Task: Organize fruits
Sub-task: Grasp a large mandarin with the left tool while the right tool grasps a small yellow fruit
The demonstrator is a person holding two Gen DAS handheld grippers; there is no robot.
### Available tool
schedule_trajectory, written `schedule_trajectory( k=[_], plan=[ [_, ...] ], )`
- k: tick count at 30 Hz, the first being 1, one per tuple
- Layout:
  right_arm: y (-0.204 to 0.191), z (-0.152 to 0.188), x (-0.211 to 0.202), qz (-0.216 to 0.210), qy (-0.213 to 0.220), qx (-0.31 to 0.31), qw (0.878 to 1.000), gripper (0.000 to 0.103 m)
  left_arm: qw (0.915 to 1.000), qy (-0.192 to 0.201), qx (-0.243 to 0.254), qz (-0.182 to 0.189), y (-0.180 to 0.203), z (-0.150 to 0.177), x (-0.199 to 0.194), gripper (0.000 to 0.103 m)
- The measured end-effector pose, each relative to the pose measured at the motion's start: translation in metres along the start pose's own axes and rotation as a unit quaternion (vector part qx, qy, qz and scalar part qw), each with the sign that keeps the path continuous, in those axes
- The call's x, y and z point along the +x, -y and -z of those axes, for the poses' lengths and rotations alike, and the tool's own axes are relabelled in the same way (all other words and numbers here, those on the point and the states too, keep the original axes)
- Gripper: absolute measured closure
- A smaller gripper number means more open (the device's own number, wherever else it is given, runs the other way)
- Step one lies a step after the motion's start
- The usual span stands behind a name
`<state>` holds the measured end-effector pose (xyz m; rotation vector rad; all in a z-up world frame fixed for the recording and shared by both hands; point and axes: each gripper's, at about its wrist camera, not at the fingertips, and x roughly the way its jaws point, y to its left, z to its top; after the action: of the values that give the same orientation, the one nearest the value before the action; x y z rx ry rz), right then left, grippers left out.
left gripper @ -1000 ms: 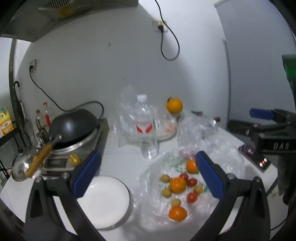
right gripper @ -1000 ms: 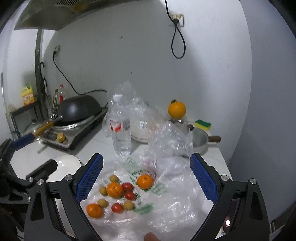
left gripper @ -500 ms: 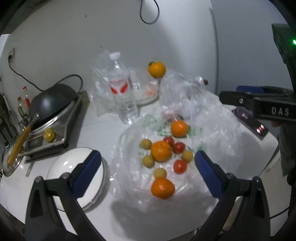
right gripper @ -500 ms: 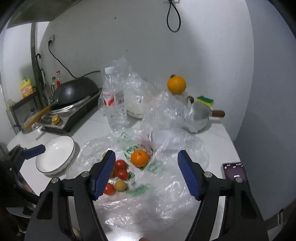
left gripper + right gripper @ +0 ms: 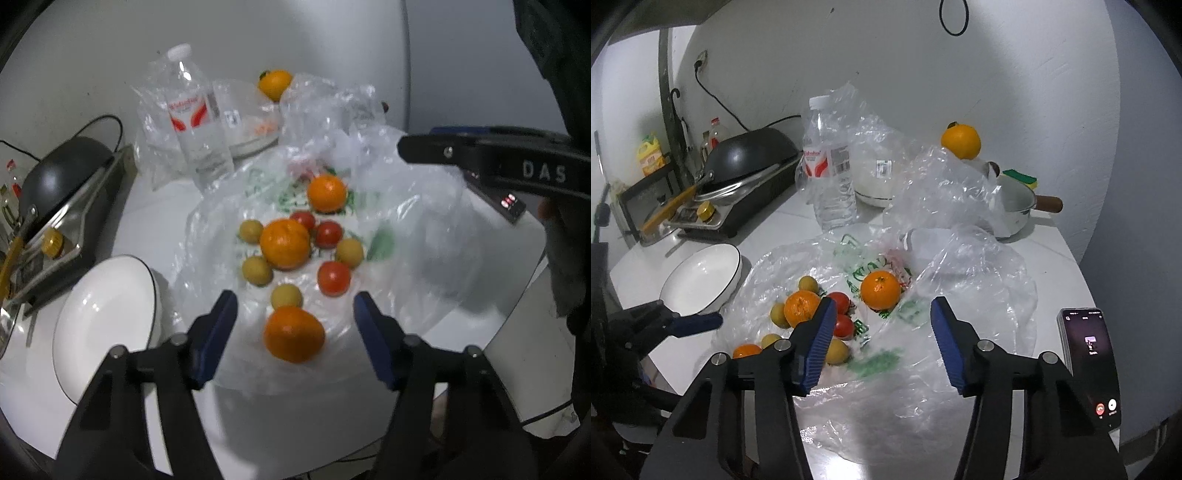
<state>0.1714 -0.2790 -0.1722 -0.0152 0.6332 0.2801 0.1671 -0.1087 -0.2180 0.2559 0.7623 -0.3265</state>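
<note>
Left wrist view: our left claw (image 5: 293, 314) is spread wide and holds nothing. The nearest orange (image 5: 294, 333) sits right between the blue fingers (image 5: 216, 330), with open gaps on both sides. Just ahead of it we see a small yellow fruit (image 5: 286, 295), then a red tomato (image 5: 333, 277), and a bigger orange (image 5: 284, 243) further ahead in the cluster. A third orange (image 5: 327, 192) lies farthest out. All of them rest on a flattened clear plastic bag (image 5: 417, 251) on the white surface (image 5: 155, 221). The white bowl (image 5: 105, 321) sits left of the claw, its rim just beside the bag edge. A water bottle (image 5: 195, 122) stands ahead and left. The right claw (image 5: 480, 155) reaches in from the right, above the bag.

Right wrist view: our right claw (image 5: 882, 339) is also wide open and empty, hanging over the bag (image 5: 979, 295). One orange (image 5: 880, 290) lies just ahead between the fingers, with free bag around it. The other fruits bunch left of the left finger; an orange (image 5: 801, 308) and a tomato (image 5: 839, 301) sit close to it. A phone (image 5: 1087, 363) lies right of the claw near the surface edge (image 5: 1067, 258). A pot (image 5: 1015, 205) stands ahead and right, with a lone orange (image 5: 961, 141) behind it. The bowl (image 5: 701, 280) is far left, with the left claw (image 5: 694, 322) below it.
</note>
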Motion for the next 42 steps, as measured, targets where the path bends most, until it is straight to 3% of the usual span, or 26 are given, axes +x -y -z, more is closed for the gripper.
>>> schedule_trajectory(
  k=[4,19,22,30,42],
  plan=[
    [0.001,0.003,0.011,-0.011,-0.016,-0.003,1.000,0.060,0.9998,-0.021,-0.002,0.006,0.000,0.004,0.011,0.050],
    [-0.015,0.015,0.050,-0.048,-0.064,-0.018,0.997,0.066,0.9982,-0.057,-0.011,0.016,-0.008,0.010,0.031,0.054],
    [-0.021,0.017,0.056,-0.055,-0.075,-0.024,0.995,0.067,0.9980,-0.058,-0.011,0.021,-0.007,0.010,0.031,0.060],
    [-0.026,0.021,0.067,-0.065,-0.093,-0.034,0.993,0.076,0.9982,-0.052,-0.017,0.024,-0.009,0.007,0.030,0.061],
    [-0.027,0.028,0.076,-0.072,-0.117,-0.035,0.990,0.076,0.9993,-0.019,-0.018,0.028,-0.010,-0.003,0.017,0.061]
  ],
)
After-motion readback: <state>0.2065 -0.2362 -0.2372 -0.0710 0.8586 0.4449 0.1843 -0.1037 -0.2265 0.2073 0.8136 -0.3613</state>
